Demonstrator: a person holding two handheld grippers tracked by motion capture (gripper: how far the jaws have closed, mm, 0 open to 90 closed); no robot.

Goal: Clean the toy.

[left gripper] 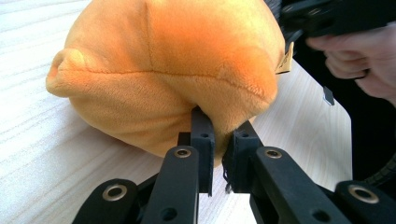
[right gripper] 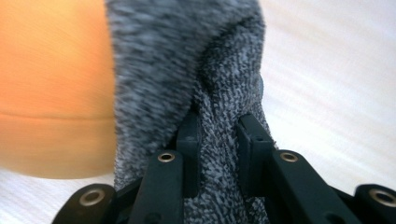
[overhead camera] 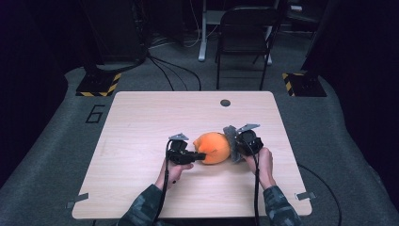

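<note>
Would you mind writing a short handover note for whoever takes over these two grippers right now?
Left gripper: jaws shut on a fold of the orange plush toy, low on its near side.
Right gripper: jaws shut on the grey knitted cloth, which lies against the toy's other side.
Both things sit on the wooden table, towards its near edge.
Done: both grips taken.
Left: whether the cloth goes on or comes off the toy cannot be told; keep both grips firm.
</note>
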